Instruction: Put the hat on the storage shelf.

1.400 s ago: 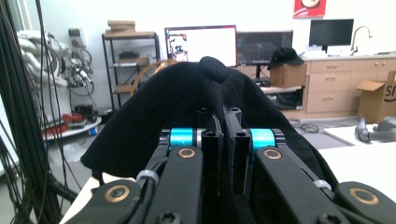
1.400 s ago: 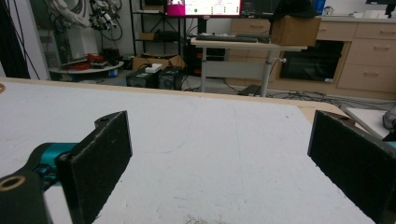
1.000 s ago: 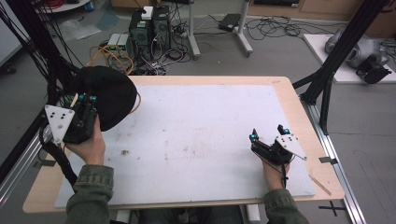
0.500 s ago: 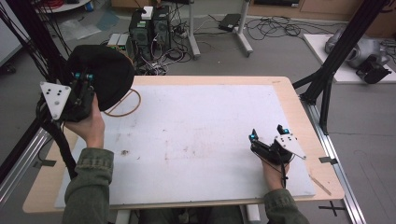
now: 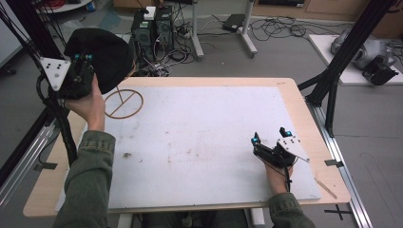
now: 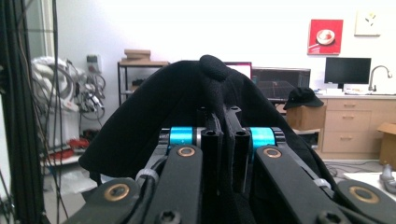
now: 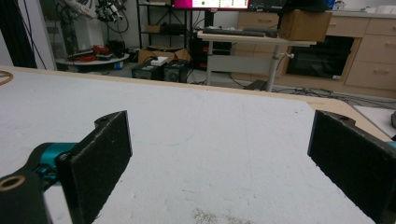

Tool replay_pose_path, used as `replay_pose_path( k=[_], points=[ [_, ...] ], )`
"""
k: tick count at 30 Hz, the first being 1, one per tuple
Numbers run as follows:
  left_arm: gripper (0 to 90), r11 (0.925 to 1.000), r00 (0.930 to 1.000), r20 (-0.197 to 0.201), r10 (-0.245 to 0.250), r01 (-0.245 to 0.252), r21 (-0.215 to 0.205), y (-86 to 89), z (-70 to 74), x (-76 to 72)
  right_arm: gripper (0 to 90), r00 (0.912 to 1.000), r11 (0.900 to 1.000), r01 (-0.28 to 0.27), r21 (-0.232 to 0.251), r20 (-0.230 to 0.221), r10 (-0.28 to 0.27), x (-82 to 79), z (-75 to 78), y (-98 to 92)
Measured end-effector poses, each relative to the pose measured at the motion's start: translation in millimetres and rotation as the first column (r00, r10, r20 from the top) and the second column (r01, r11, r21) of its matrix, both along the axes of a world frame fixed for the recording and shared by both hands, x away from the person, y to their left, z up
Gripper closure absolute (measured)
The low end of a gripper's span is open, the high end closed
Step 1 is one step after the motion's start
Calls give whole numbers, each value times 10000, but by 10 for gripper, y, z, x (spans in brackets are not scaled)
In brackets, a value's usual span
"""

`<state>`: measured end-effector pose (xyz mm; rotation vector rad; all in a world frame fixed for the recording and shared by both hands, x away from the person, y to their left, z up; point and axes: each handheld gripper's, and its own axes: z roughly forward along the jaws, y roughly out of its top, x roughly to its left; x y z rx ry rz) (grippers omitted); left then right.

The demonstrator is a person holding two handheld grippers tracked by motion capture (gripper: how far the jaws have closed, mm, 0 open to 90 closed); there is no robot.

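High view: wooden table (image 5: pixel 304 102) with a white mat (image 5: pixel 199 137), cabled floor behind. Wooden ring (image 5: pixel 123 103) at the mat's far left corner. Left gripper (image 5: pixel 83 71) raised off the table's left edge, clamping a black cap (image 5: pixel 102 54); its jaw tips are hidden by the fabric. Right gripper (image 5: pixel 268 145) low over the mat, near right.

Left gripper view: jaws pinched tight on the cap (image 6: pixel 205 88), which blocks much of the room.

Right gripper view: jaws wide apart over bare mat (image 7: pixel 210 140); ring (image 7: pixel 3 77) cut off at the left edge.

Matt black cloth hat (image 5: pixel 102 54), smooth wooden ring (image 5: pixel 123 103), rough white tabletop (image 5: pixel 199 137).
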<state>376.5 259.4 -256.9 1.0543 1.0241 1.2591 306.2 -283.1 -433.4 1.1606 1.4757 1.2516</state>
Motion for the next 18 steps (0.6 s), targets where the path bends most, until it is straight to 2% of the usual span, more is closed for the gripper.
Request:
replay_pose_path(
  k=[4, 11, 18],
  points=[
    [871, 9999, 9999, -71, 128, -128, -101, 55, 48, 154, 54, 10000, 10000, -43, 16, -58, 43, 6, -4, 7],
    [871, 9998, 9991, -426, -25, 16, -204, 136, 97, 393, 54, 9999, 9999, -92, 40, -96, 92, 21, -10, 4],
    [870, 9997, 9948, -996, -234, 221, -141, 197, 110, 540, 54, 9998, 9999, -120, 93, -126, 121, 18, -9, 2]
  ],
)
